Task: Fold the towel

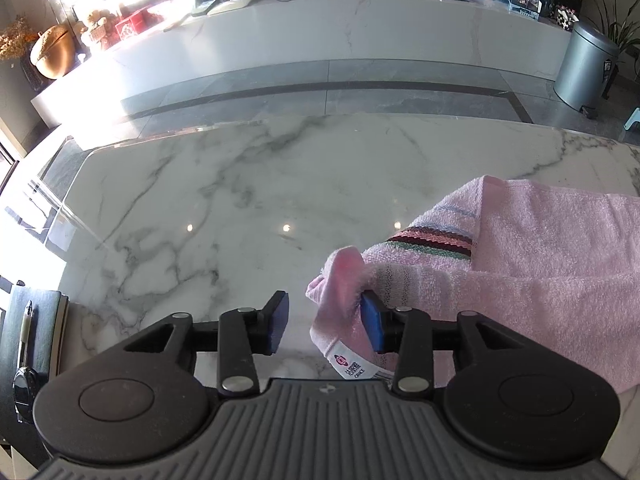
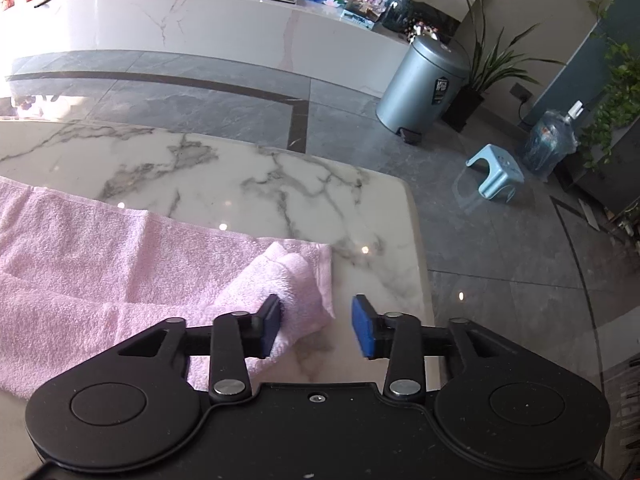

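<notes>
A pink towel (image 1: pixel 540 248) with a striped band lies folded lengthwise on the white marble table (image 1: pixel 240 200). My left gripper (image 1: pixel 324 322) is open at the towel's left end; a bunched corner with a white label drapes against its right pad (image 1: pixel 372 324). In the right wrist view the towel (image 2: pixel 100 248) stretches left. My right gripper (image 2: pixel 316 326) is open at the towel's right end, and a rolled-up corner rests against its left pad (image 2: pixel 270 326). Neither gripper pinches the cloth.
The table's right edge (image 2: pixel 420 264) is close to my right gripper. A notebook with a pen (image 1: pixel 28 320) lies at the table's left. On the floor beyond stand a grey bin (image 2: pixel 420 80), a blue stool (image 2: pixel 494 176) and a water bottle (image 2: pixel 548 144).
</notes>
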The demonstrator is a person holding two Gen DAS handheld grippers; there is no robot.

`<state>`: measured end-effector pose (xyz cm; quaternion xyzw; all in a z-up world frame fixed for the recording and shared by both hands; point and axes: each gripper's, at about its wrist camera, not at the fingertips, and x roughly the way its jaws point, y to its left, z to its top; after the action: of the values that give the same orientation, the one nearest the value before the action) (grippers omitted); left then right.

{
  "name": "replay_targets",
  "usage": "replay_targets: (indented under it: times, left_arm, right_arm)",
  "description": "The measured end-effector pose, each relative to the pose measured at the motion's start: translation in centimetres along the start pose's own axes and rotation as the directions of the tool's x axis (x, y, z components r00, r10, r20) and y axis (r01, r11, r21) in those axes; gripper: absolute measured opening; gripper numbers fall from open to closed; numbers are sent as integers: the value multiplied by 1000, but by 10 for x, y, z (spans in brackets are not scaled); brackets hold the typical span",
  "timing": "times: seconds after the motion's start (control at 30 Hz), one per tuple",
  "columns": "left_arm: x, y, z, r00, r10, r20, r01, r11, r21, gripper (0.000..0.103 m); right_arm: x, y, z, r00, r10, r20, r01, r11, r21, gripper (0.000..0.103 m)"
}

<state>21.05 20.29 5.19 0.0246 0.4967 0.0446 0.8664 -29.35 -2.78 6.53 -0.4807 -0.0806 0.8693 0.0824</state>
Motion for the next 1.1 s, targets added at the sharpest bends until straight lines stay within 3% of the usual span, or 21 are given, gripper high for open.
replay_targets:
  times: [0.23, 0.37, 0.63, 0.83, 0.97, 1.1]
  left_arm:
    - [-23, -3, -15, 999, -36, 7, 36, 999, 11, 51]
    - [-32, 0, -22, 999, -33, 6, 32, 999, 6, 60]
    - [-35, -1, -29, 999, -36, -19, 36, 999, 25, 60]
    - [-18, -6, -35, 997, -57, -53, 58, 998, -1, 60]
    - [-7, -11, -37, 992, -101, -70, 98, 994, -40, 60]
    - [0, -17, -34, 992, -100, -76, 97, 994, -45, 60]
  right_arm:
    - [-13, -5, -10, 1000, 5, 8, -5, 1000, 8, 46]
    - [-24, -13, -16, 1000, -1, 24, 0, 999, 38, 52]
    - [-51, -28, -21, 998, 3, 58, -7, 998, 63, 56]
    - [-46, -29, -39, 998, 65, -15, -64, 996, 66, 56]
    - [-28, -25, -59, 988, 121, -95, -113, 990, 84, 56]
    - [-8, -24, -70, 979, 157, -130, -141, 982, 126, 51]
